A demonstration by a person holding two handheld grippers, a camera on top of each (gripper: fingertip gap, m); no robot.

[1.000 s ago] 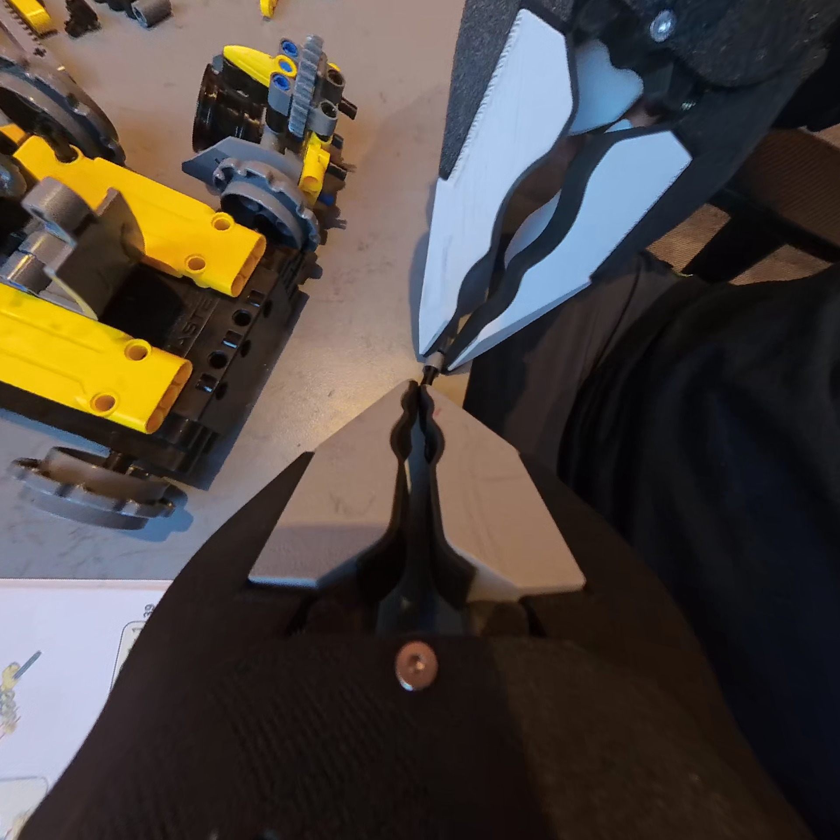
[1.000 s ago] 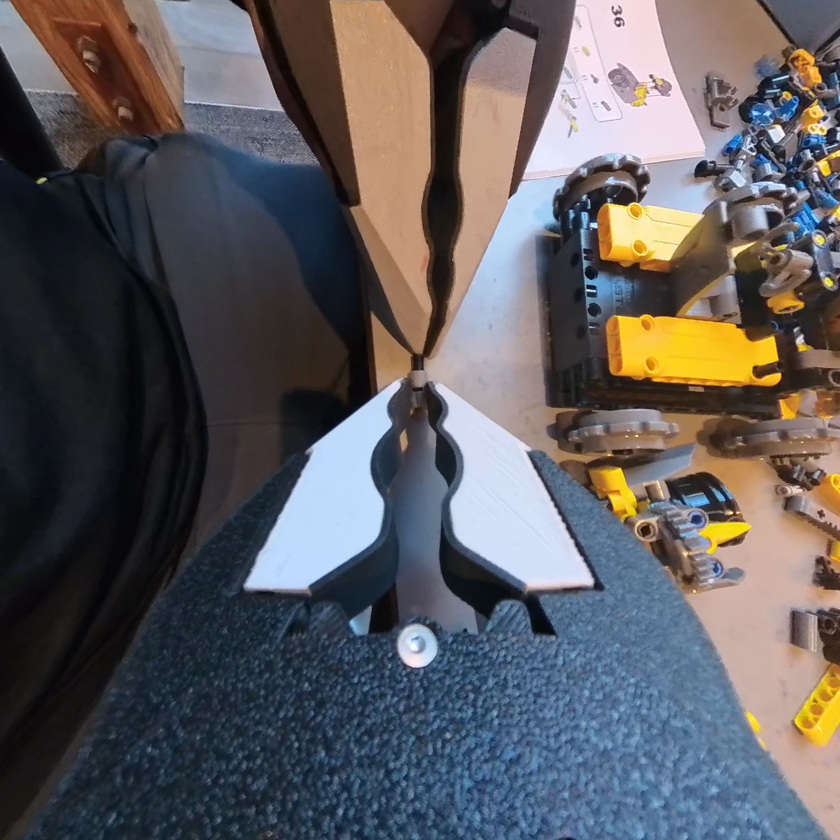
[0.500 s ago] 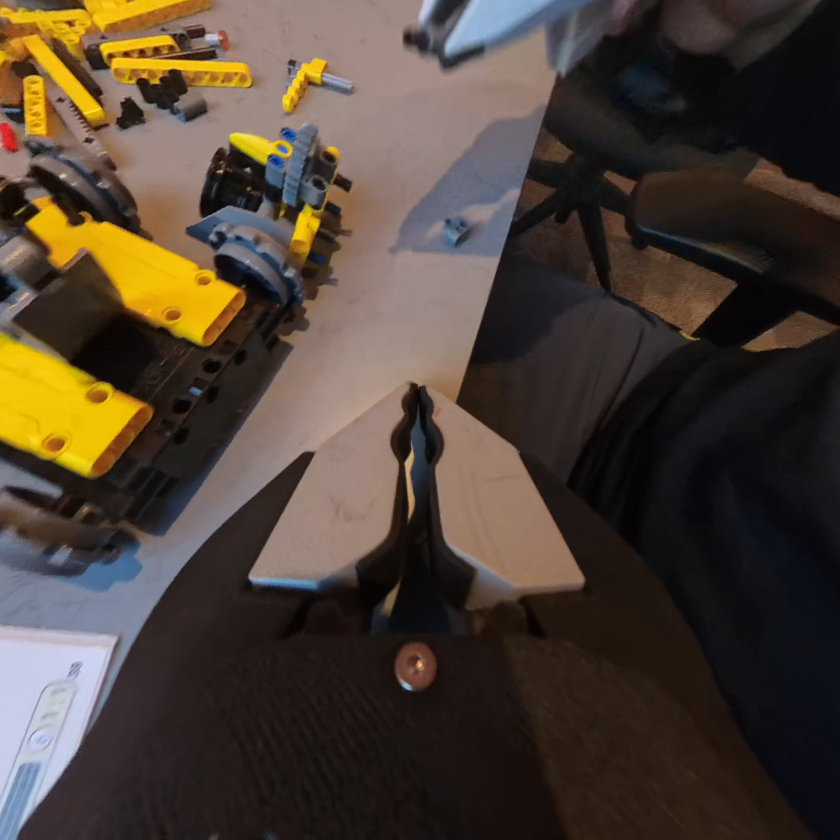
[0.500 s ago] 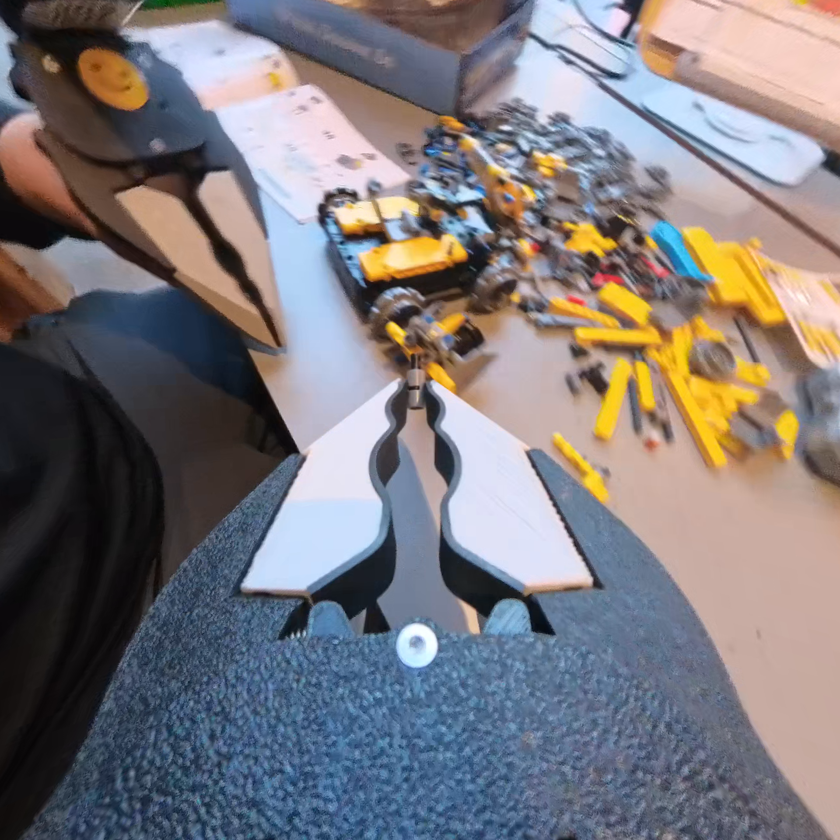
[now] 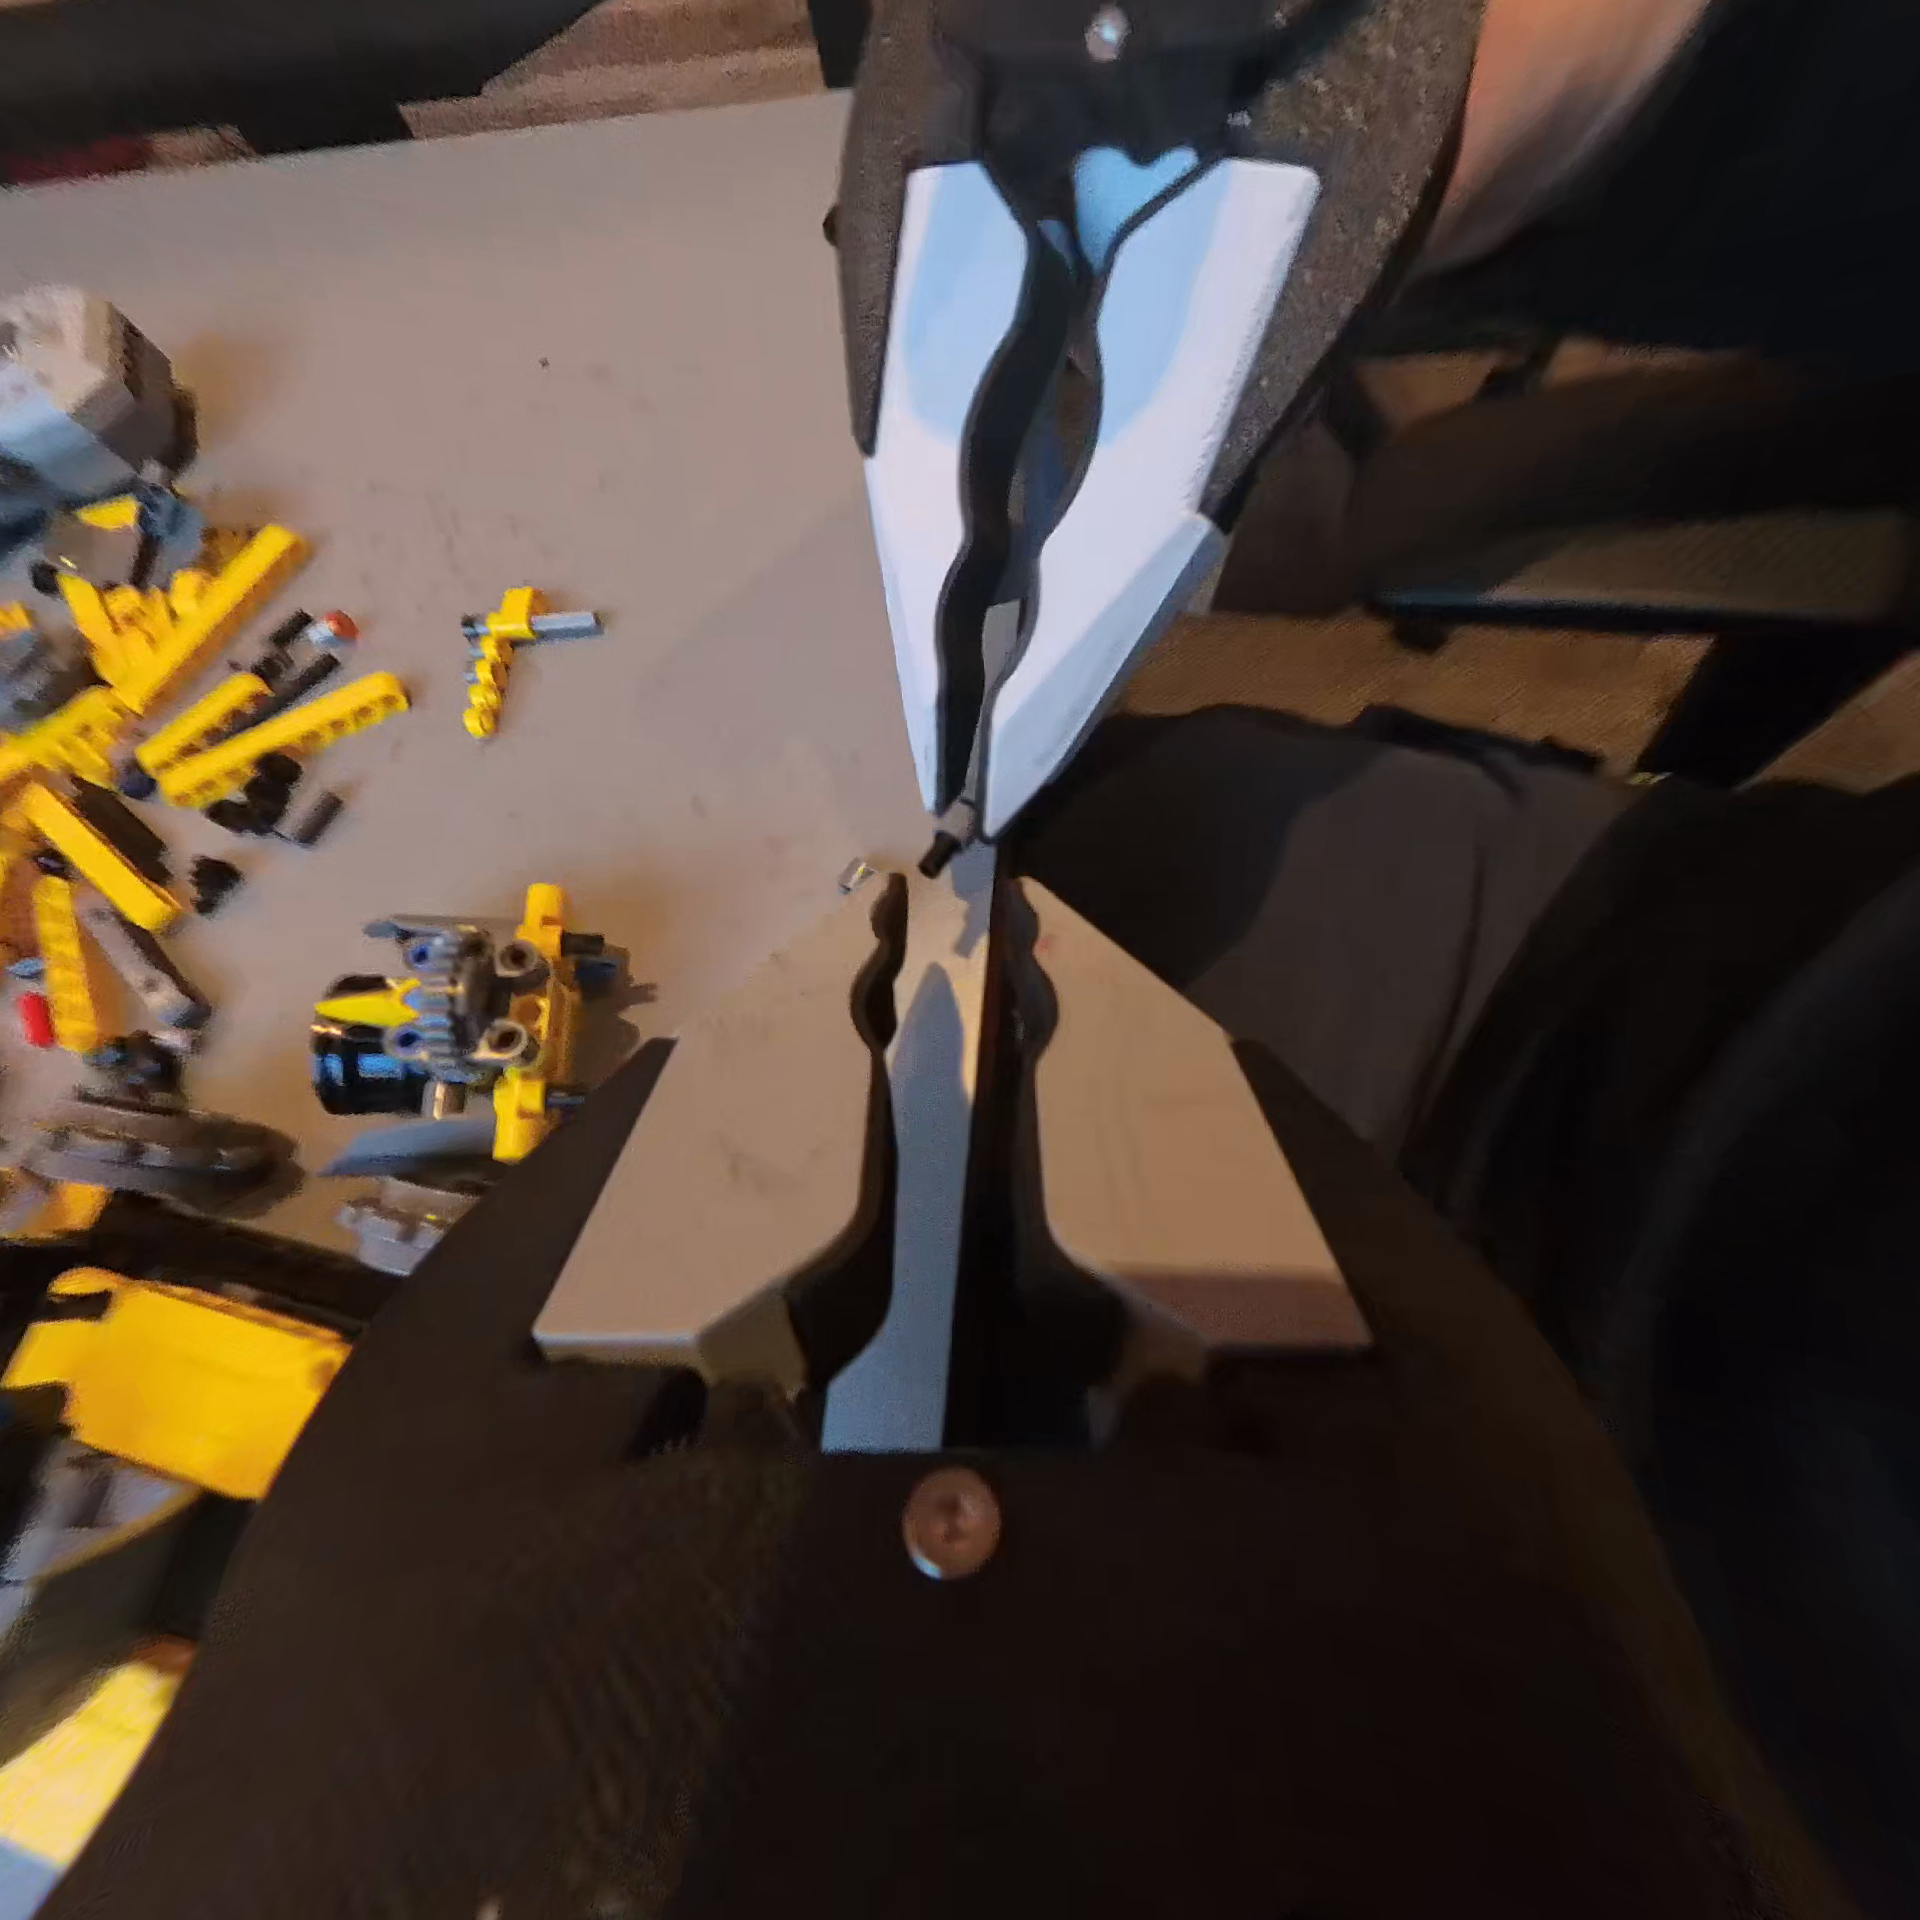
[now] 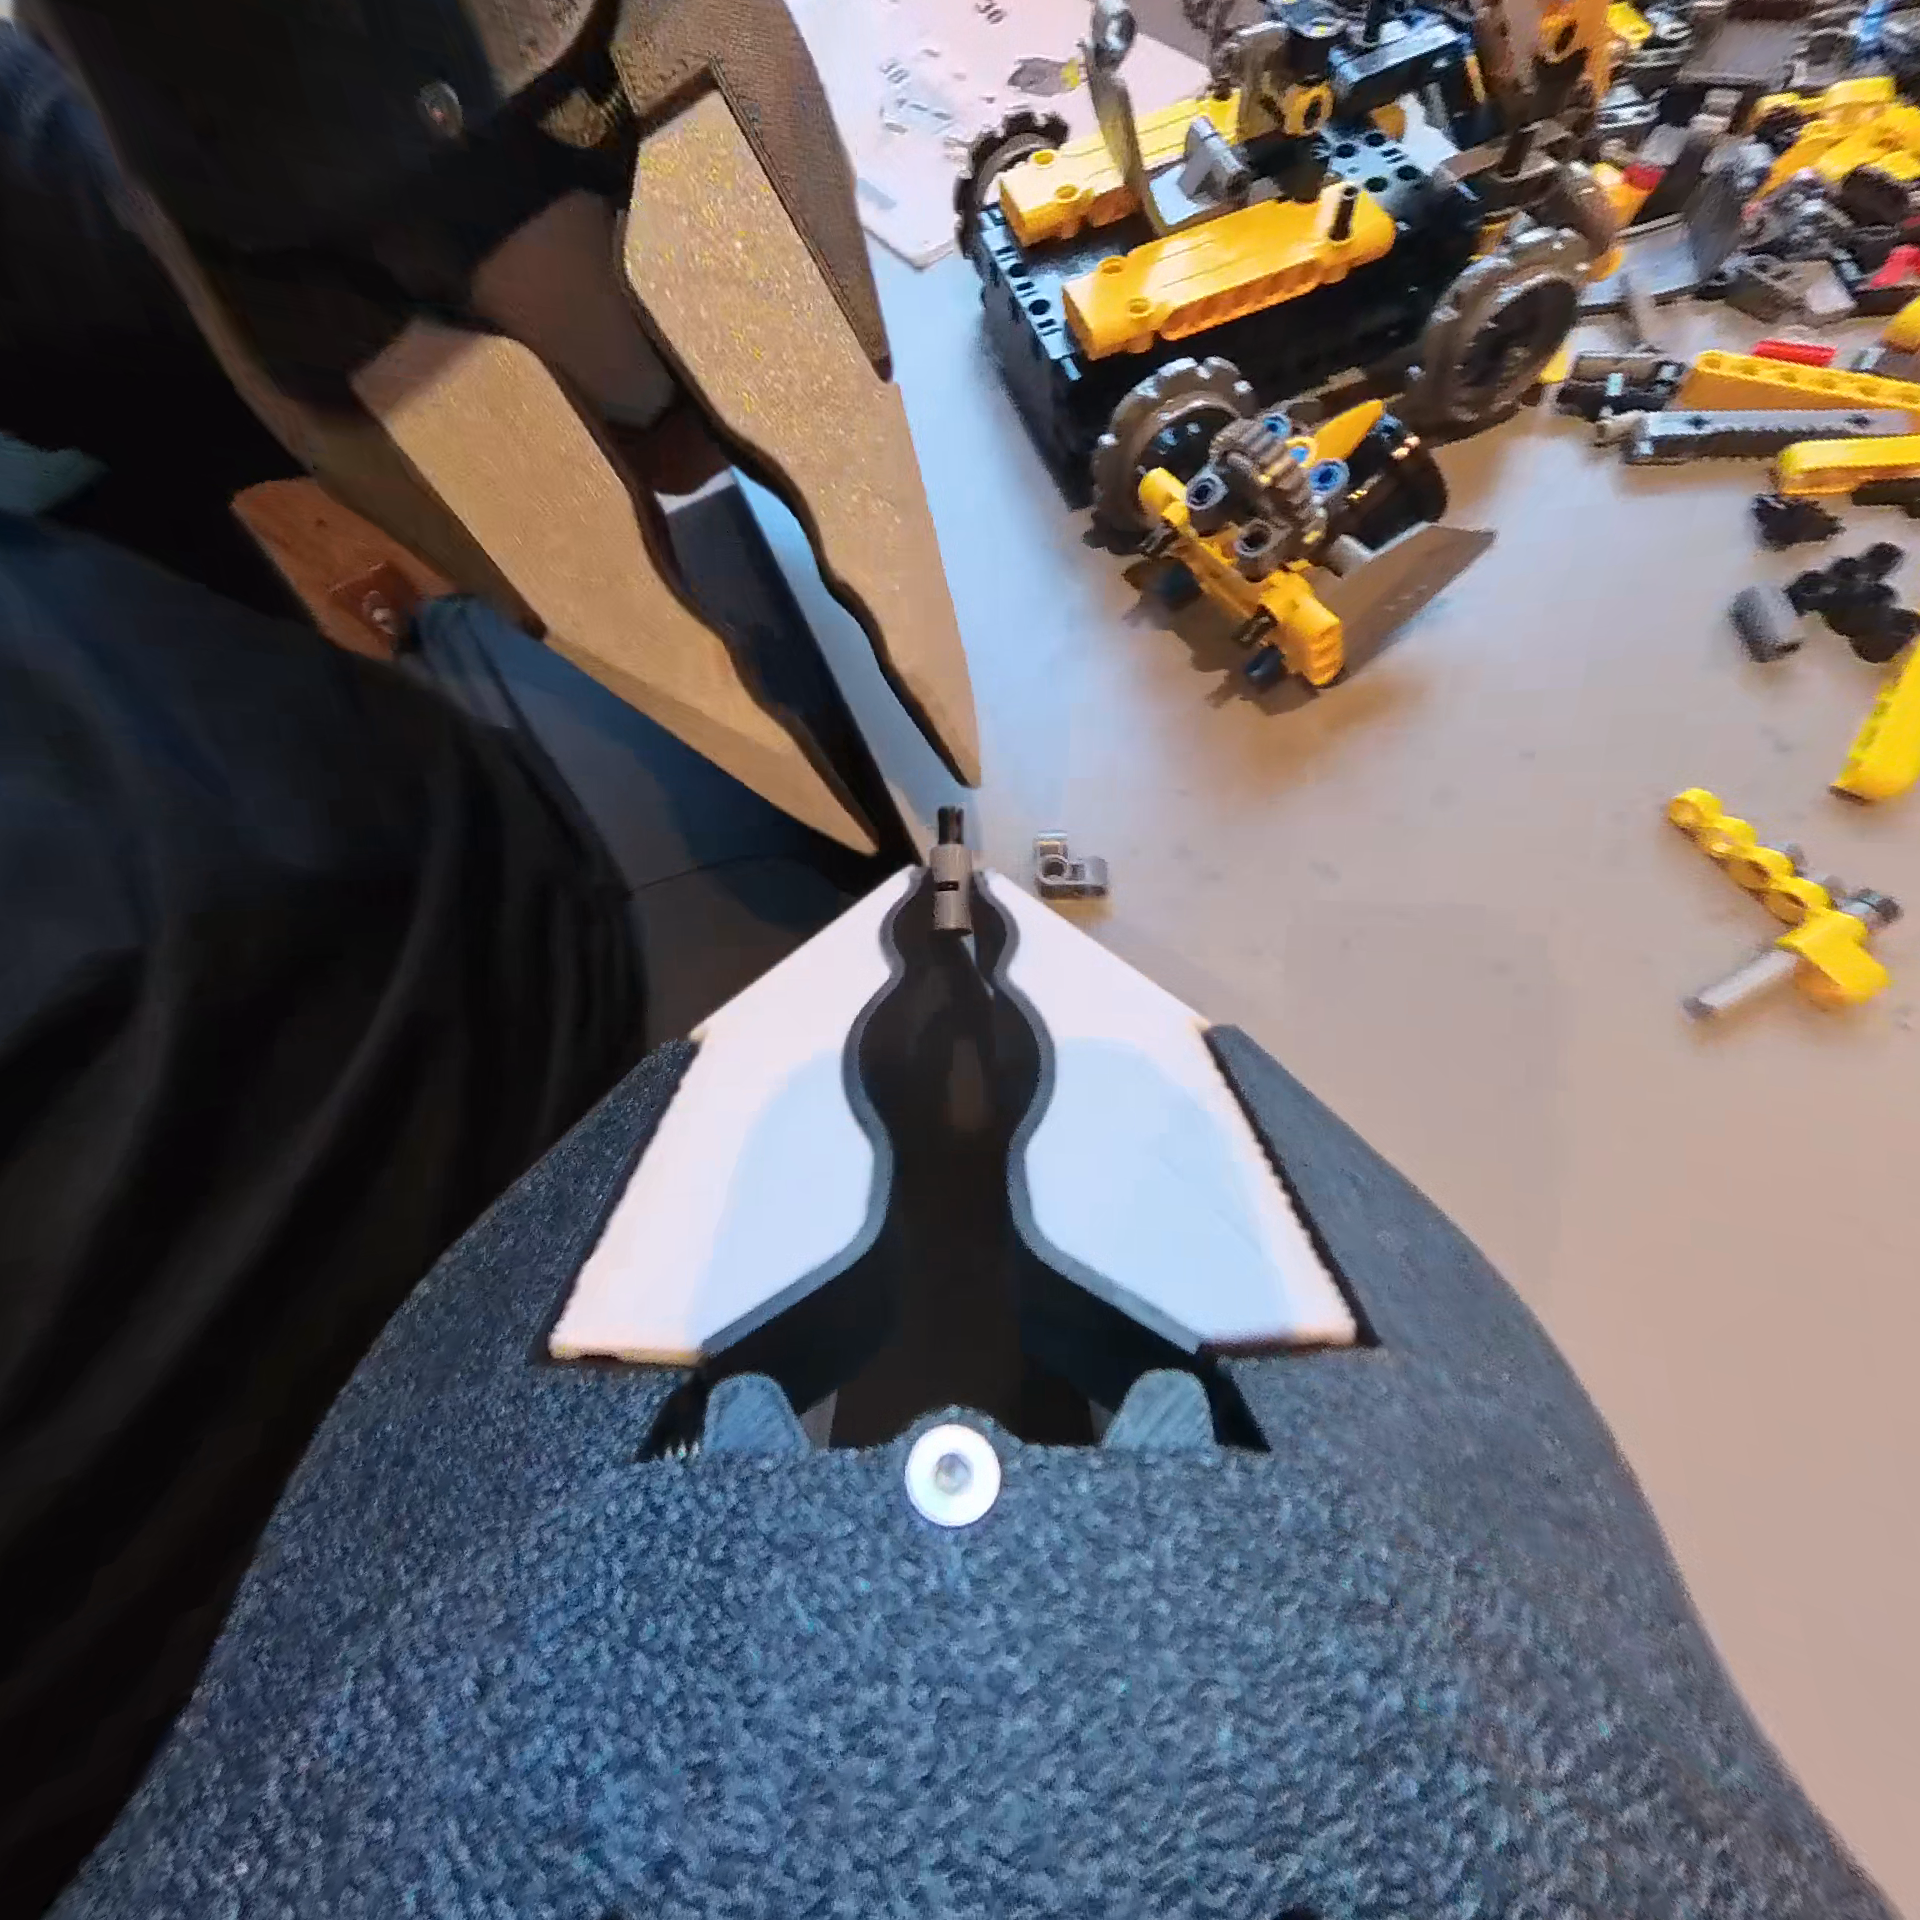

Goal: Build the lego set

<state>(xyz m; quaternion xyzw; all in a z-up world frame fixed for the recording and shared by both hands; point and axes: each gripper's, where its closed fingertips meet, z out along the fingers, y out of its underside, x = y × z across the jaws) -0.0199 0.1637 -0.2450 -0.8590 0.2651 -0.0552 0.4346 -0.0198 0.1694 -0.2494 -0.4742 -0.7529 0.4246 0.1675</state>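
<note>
My right gripper [image 6: 951, 894] is shut on a small dark pin [image 6: 950, 878], whose stub sticks out past the fingertips. It also shows in the left wrist view [image 5: 961, 819], coming down from the top with the pin [image 5: 940, 850]. My left gripper [image 5: 956, 894] is open and empty, its tips just short of the pin. In the right wrist view it [image 6: 920, 810] comes from the upper left with its fingers either side of the pin's stub, a hair apart from it. Both hover over the table's near edge [image 5: 977, 1039].
A small grey connector [image 6: 1070, 868] lies on the table [image 6: 1351, 1039] beside the tips. A gear sub-assembly [image 6: 1268, 520], a yellow and black model vehicle [image 6: 1247, 270], a yellow L-piece with an axle [image 6: 1787, 914] and loose beams [image 5: 260, 727] lie further in. A person's dark-clothed lap [image 5: 1558, 1039] borders the edge. My left and right fingertips are right by each other.
A second ago both grippers met shut, tip to tip, at the pin. They then swung apart, the right keeping the pin. Now they face each other again and the left has opened.
</note>
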